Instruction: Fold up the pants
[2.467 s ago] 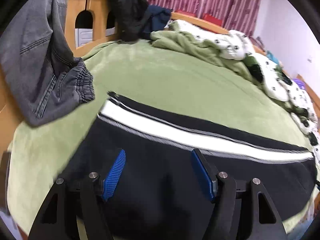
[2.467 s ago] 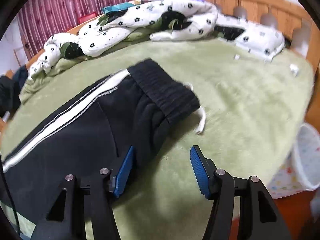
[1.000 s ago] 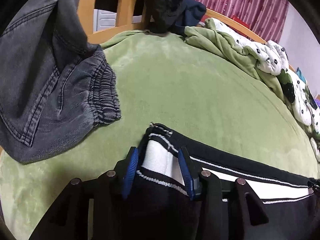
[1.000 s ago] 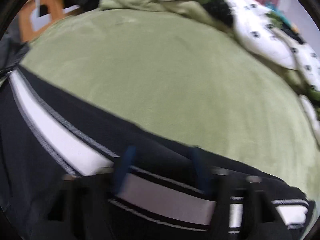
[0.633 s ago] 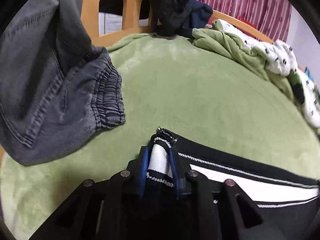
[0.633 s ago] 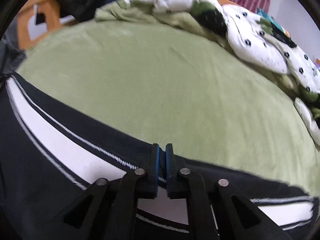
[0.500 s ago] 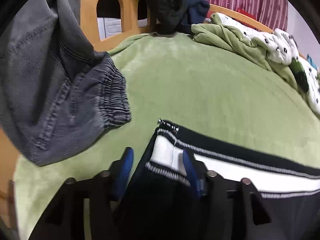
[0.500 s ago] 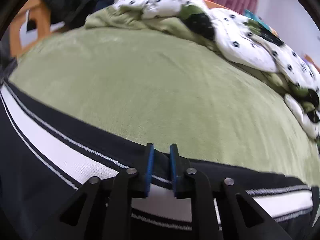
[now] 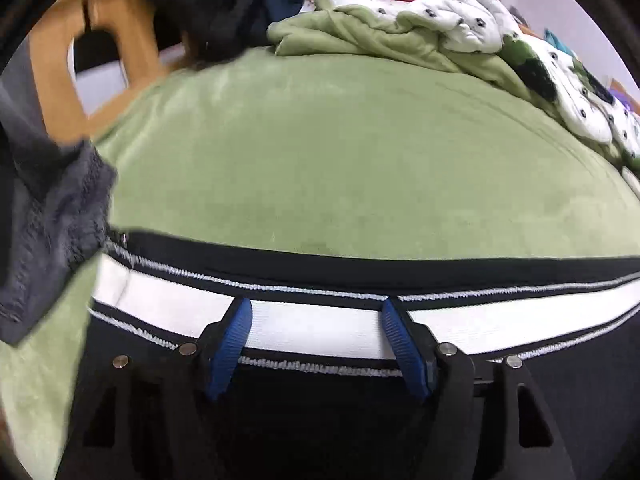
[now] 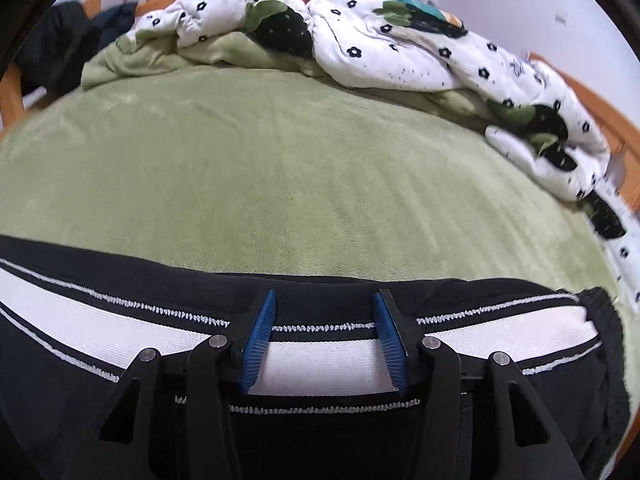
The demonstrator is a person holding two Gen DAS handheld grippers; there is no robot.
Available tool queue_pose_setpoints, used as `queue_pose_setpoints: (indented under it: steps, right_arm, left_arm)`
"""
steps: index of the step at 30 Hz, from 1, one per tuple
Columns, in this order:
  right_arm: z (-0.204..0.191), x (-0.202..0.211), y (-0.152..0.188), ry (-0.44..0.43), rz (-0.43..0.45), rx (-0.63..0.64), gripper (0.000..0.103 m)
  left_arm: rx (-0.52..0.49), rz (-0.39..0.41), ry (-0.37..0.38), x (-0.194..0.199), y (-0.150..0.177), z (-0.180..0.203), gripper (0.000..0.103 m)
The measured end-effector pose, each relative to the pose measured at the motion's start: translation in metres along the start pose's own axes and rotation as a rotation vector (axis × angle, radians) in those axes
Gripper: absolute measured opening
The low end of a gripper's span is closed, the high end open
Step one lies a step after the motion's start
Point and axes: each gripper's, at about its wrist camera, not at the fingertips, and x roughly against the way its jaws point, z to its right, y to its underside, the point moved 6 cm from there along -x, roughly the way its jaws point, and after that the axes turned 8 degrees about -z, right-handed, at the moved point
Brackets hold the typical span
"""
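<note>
Now that both jaws have just been opening, the left gripper and right gripper stand released over the black track pants with a white side stripe. The pants lie flat on the green plush bed cover, so this fold looks laid down and the next one can begin.

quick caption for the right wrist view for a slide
Right gripper, jaws just opened, above the white side stripe of black track pants laid flat on a green bedspread.

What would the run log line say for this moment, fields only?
stage: fold laid, releasing | left gripper: open, jaws just opening | right gripper: open, jaws just opening | black pants: flat on green bedspread
</note>
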Motion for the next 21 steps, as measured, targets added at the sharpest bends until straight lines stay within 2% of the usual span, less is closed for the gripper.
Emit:
queue_pose_setpoints:
  steps: [3,7,10,12,14,16,17,19,21]
  right_arm:
    - [0.008,0.015,0.01,-0.01,-0.013,-0.048,0.05]
    - [0.019,0.048,0.02,-0.083,0.023,-0.203,0.05]
    - [0.015,0.079,0.017,-0.147,0.052,-0.268,0.05]
    - [0.005,0.105,0.014,-0.203,0.071,-0.28,0.05]
    - [-0.008,0.129,0.013,-0.193,0.088,-0.255,0.05]
    - [-0.021,0.152,0.015,-0.152,0.111,-0.199,0.05]
    - [-0.029,0.162,0.017,-0.134,0.114,-0.165,0.05]
    - [-0.043,0.177,0.025,-0.136,0.107,-0.104,0.05]
    - [-0.056,0.188,0.035,-0.13,0.089,-0.043,0.05]
  left_arm:
    - [0.04,0.002,0.024,0.02,0.007,-0.013,0.065]
    - [-0.003,0.015,0.106,0.063,0.043,-0.011,0.065]
    - [-0.08,0.027,0.203,0.093,0.08,0.012,0.065]
    - [-0.136,0.019,0.235,0.101,0.101,0.03,0.065]
    - [-0.194,0.01,0.211,0.102,0.128,0.043,0.065]
    - [-0.194,-0.014,0.09,0.089,0.154,0.036,0.068]
    - [-0.167,-0.003,0.061,0.089,0.161,0.026,0.068]
    - [-0.083,0.037,0.068,0.1,0.171,0.006,0.067]
    - [0.004,0.039,0.095,0.112,0.178,-0.013,0.067]
